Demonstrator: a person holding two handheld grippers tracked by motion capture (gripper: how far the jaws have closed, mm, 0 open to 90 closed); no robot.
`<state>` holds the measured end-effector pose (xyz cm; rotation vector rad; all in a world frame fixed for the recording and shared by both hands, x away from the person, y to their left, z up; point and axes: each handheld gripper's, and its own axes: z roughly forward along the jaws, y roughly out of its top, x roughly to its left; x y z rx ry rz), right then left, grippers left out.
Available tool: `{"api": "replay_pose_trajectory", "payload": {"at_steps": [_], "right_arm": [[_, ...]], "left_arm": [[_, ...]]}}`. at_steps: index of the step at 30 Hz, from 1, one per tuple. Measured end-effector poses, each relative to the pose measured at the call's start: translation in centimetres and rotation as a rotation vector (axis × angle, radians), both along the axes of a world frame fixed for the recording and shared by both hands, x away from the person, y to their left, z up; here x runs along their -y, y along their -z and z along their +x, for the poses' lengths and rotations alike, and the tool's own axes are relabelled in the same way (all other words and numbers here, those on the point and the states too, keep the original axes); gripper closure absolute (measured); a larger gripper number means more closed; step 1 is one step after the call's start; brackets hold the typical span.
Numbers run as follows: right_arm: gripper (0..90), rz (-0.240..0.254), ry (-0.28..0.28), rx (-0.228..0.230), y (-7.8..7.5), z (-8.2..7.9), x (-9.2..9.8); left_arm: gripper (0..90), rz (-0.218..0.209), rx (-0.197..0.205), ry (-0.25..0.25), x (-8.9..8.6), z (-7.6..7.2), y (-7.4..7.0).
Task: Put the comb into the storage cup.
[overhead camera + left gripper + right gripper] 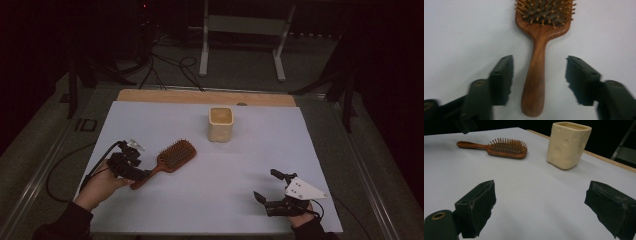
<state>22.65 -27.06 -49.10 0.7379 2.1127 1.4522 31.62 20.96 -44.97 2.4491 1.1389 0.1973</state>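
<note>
Dark floor with cables and a white metal stand lies beyond the surface [150, 120], which carries a pale sheet and shows a wooden strip along its far edge. Seen from the high view, a wooden hairbrush [167, 160] lies bristles up on the left half of the surface, its handle pointing toward the near left corner. The left tool [142, 175] sits at the end of that handle, held by a hand [100, 187] coming in from the near left corner. A cream cup [220, 123] stands upright near the middle of the far edge, well apart from the hairbrush. The right tool [265, 186] hovers near the near right corner with its jaws spread wide and nothing between them.

From the left gripper view, the hairbrush [536, 65] lies flat on the sheet with its handle running between the two black jaws. Both jaws stand clear of the wood, with a gap on either side, so the left tool [539, 80] has no hold on it.

From the right gripper view, the right tool [540, 212] is wide open and empty above bare sheet. Farther off the hairbrush [499, 148] lies to the left and the cup [567, 145] stands to the right.
</note>
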Motion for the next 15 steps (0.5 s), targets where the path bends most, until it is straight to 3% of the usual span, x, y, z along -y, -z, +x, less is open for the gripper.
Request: {"api": "replay_pose_trajectory", "payload": {"at_steps": [5,10,15], "right_arm": [[8.6,-0.002,0.0,0.0,0.0,0.0,0.0],[8.6,-0.005,-0.003,-0.002,0.0,0.0,0.0],[8.6,-0.002,-0.002,0.0,0.0,0.0,0.0]], "left_arm": [[14.0,0.006,-0.014,0.016,0.6,0.5,0.7],[4.7,0.005,-0.019,0.008,1.0,0.9,1.3],[3.7,0.012,-0.036,0.046,1.6,1.3,2.0]]}}
